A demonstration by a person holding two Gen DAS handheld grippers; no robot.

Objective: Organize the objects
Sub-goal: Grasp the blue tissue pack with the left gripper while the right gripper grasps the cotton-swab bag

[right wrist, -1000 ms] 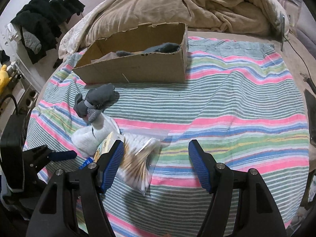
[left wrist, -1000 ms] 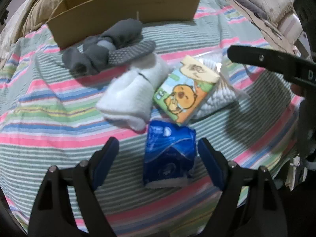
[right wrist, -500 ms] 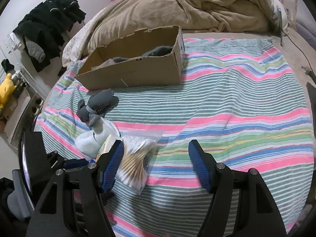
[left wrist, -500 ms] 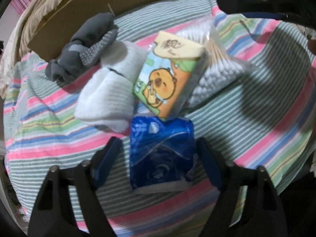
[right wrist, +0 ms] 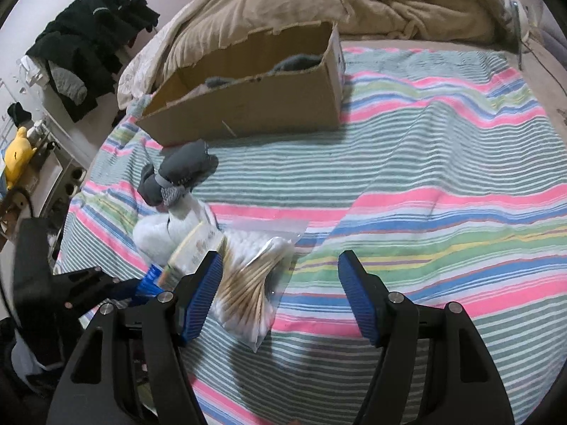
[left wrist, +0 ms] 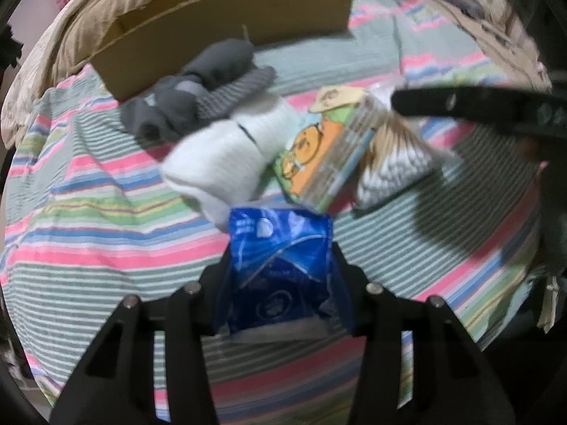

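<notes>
My left gripper (left wrist: 280,265) is shut on a blue tissue pack (left wrist: 280,269), squeezing it on the striped blanket (left wrist: 88,219). Just beyond lie white socks (left wrist: 226,156), an orange cartoon tissue pack (left wrist: 319,156), a bag of cotton swabs (left wrist: 393,156) and grey socks (left wrist: 198,99). My right gripper (right wrist: 280,283) is open and empty, hovering above the cotton swab bag (right wrist: 255,276). The left gripper shows in the right wrist view (right wrist: 88,283) at lower left.
An open cardboard box (right wrist: 255,95) with grey cloth inside stands at the back of the bed. A beige duvet (right wrist: 354,0) lies behind it. Dark clothes (right wrist: 92,42) hang at the left wall. The right arm (left wrist: 478,106) crosses the left wrist view.
My left gripper has moved forward around the blue tissue pack and closed on it. The right gripper has stayed open, drifting slightly over the swab bag.
</notes>
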